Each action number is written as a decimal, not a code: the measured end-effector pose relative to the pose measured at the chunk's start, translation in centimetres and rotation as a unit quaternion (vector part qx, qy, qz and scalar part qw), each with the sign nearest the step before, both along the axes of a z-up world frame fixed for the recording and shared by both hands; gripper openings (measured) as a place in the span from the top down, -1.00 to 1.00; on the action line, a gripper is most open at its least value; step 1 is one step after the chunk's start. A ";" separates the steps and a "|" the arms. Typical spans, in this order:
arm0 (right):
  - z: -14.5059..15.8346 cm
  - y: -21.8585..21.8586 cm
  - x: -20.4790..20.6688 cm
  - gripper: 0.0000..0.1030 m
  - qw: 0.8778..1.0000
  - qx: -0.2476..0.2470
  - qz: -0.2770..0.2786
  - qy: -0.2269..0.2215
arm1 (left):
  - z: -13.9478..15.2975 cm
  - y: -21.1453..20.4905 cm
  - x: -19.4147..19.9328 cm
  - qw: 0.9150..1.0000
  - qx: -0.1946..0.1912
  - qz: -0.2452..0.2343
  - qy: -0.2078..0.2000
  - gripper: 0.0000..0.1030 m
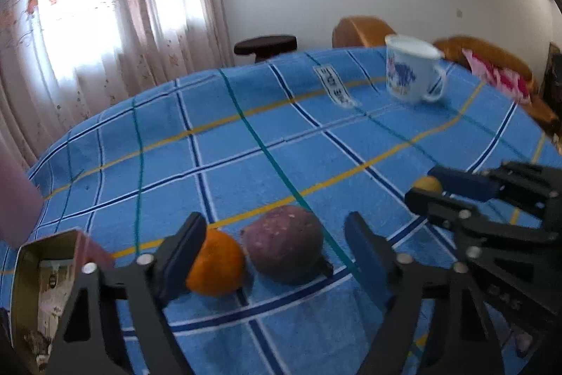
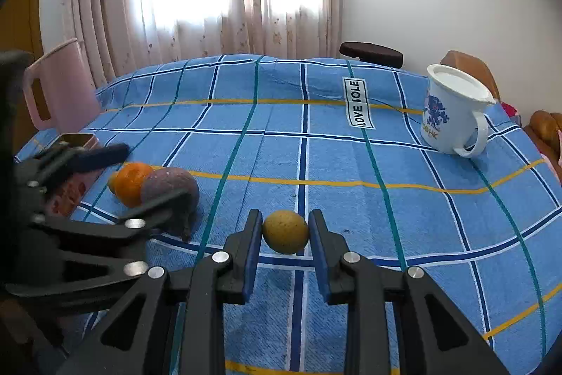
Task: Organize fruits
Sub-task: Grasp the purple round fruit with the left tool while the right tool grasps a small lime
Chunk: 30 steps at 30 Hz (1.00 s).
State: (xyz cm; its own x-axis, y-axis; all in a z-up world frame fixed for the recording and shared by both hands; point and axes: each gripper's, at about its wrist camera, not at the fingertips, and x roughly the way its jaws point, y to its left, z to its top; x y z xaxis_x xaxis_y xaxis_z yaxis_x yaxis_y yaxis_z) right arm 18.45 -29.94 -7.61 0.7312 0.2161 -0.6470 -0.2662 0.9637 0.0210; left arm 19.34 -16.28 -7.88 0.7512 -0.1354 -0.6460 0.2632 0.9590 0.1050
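An orange (image 1: 216,264) and a purple-brown round fruit (image 1: 283,244) lie side by side on the blue checked cloth. My left gripper (image 1: 274,246) is open, its jaws standing on either side of the pair, the left finger touching the orange. Both fruits also show in the right wrist view, the orange (image 2: 131,183) and the purple fruit (image 2: 168,188). My right gripper (image 2: 285,232) is shut on a small yellow-brown fruit (image 2: 285,232), low over the cloth. That fruit (image 1: 427,186) shows between the right fingers in the left wrist view.
An open gold tin (image 1: 42,276) lies at the left by my left gripper. A pink pitcher (image 2: 58,86) stands at the far left. A white mug with a blue print (image 2: 453,109) stands at the far right. A "LOVE JOLE" label (image 2: 359,103) lies on the cloth.
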 end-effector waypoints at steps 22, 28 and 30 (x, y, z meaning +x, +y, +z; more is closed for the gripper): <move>0.9 -0.7 -1.5 0.44 0.999 0.023 0.000 -0.040 | 0.6 0.3 -1.3 0.999 -0.037 -0.011 -0.015 0.25; 1.3 -0.8 -1.9 0.44 0.998 0.028 0.001 -0.055 | 0.9 0.9 -1.9 0.999 -0.045 -0.011 -0.025 0.44; 1.2 -0.7 -1.9 0.44 0.998 0.026 0.002 -0.053 | 0.9 1.5 -1.7 0.998 -0.061 -0.007 -0.024 0.39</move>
State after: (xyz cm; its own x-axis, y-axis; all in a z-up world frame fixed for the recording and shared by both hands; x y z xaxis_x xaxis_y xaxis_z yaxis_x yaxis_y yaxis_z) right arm 16.59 -30.64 -6.41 0.7939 0.2503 -0.5542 -0.2731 0.9610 0.0427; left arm 17.60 -14.81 -6.95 0.7780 -0.2215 -0.5880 0.2740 0.9617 0.0002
